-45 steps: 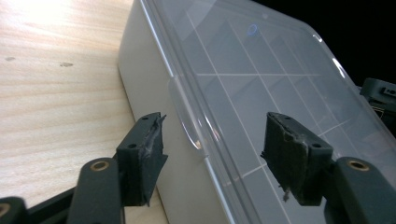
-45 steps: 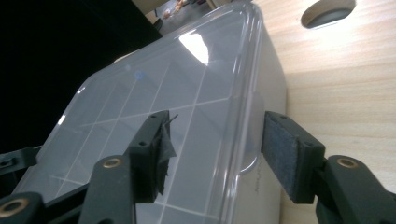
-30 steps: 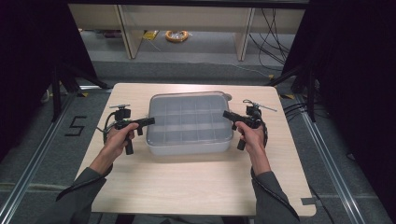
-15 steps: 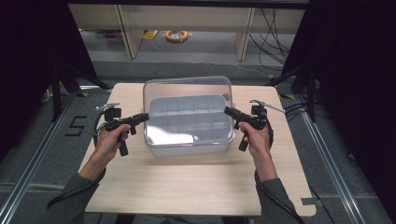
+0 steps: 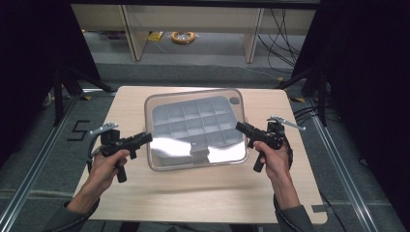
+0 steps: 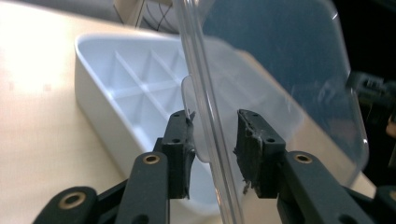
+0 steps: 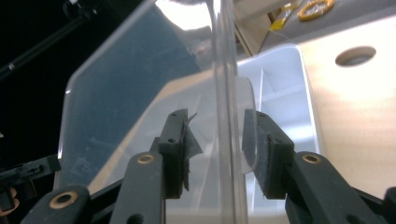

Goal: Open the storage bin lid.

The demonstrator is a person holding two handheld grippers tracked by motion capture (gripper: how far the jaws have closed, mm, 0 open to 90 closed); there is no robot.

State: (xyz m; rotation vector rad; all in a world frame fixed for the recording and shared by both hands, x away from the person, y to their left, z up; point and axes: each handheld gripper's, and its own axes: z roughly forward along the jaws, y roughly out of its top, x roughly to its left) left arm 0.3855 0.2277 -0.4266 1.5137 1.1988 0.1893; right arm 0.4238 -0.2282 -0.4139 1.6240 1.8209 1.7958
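A grey box (image 5: 193, 118) with several empty compartments sits on the wooden table (image 5: 203, 193). Its clear plastic lid (image 5: 167, 147) hangs tilted above it, held at both side edges. My left gripper (image 5: 147, 137) is shut on the lid's left rim. In the left gripper view the rim and a small tab stand between the jaws of the left gripper (image 6: 215, 144), with the lid (image 6: 280, 60) rising over the box (image 6: 121, 70). My right gripper (image 5: 239, 126) is shut on the right rim. The right gripper view has the right gripper (image 7: 218, 144) on the lid (image 7: 126, 84), beside the box (image 7: 280, 79).
A round hole (image 7: 356, 55) is cut in the tabletop near the box's far right corner. Behind the table stand pale shelf legs, and a yellow cable coil (image 5: 183, 36) lies on the floor. Dark stands flank the table on both sides.
The lid has come up off the box and now tilts over it. Both hands have risen and drawn back toward the table's front edge with the lid between them.
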